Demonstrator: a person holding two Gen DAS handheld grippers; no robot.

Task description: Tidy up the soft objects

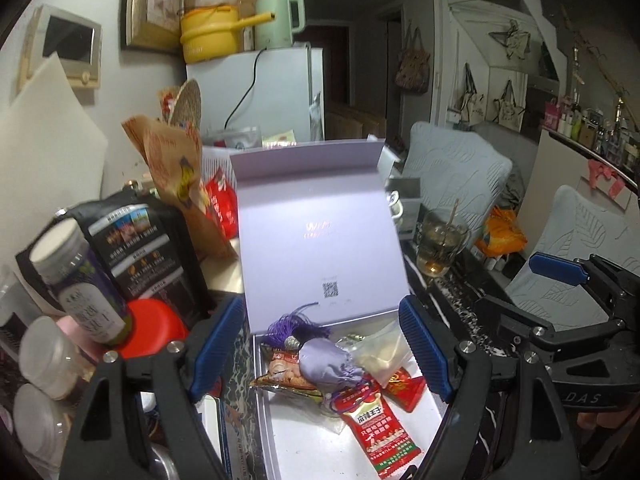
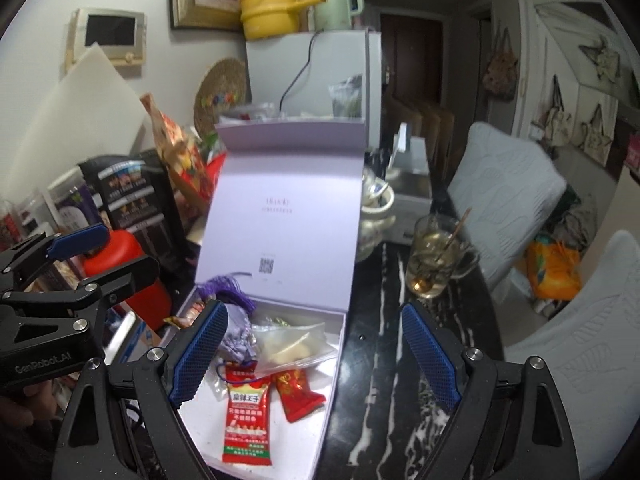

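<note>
We hold both grippers above a lilac gift box [image 1: 276,412] whose hinged lid [image 1: 320,232] stands upright behind it; the lid's inside carries a small QR code [image 1: 330,289] and faint gilt lettering too blurred to read. The left gripper [image 1: 320,350] has its jaws wide, with nothing between them. The right gripper [image 2: 316,354] is likewise wide and empty. Its body reads "DAS" in the left view, while the left gripper's body reads "GenRobot.AI" in the right view.

The soft things lie inside the box: one lavender satin pouch [image 1: 326,366] with a purple tassel [image 1: 296,326], one clear zip bag [image 2: 292,342] holding something pale, one long red snack sachet [image 2: 245,420] printed in Chinese characters, one small red packet [image 2: 298,394], and one orange-brown snack packet [image 1: 284,374] partly under the pouch.

The box sits on a black marbled desk [image 2: 384,360]. To its right stands a glass mug [image 2: 434,258] of tea with a spoon in it. To its left crowd a red lidded container [image 1: 154,326], a white bottle with a purple label [image 1: 78,282], a black labelled pouch [image 1: 140,248] and a brown paper bag [image 1: 176,168]. Behind, a white fridge [image 1: 280,88] carries one yellow pot [image 1: 210,34] and one pale green kettle [image 1: 280,18]. Two grey cushioned chairs [image 2: 508,184] stand on the right.
</note>
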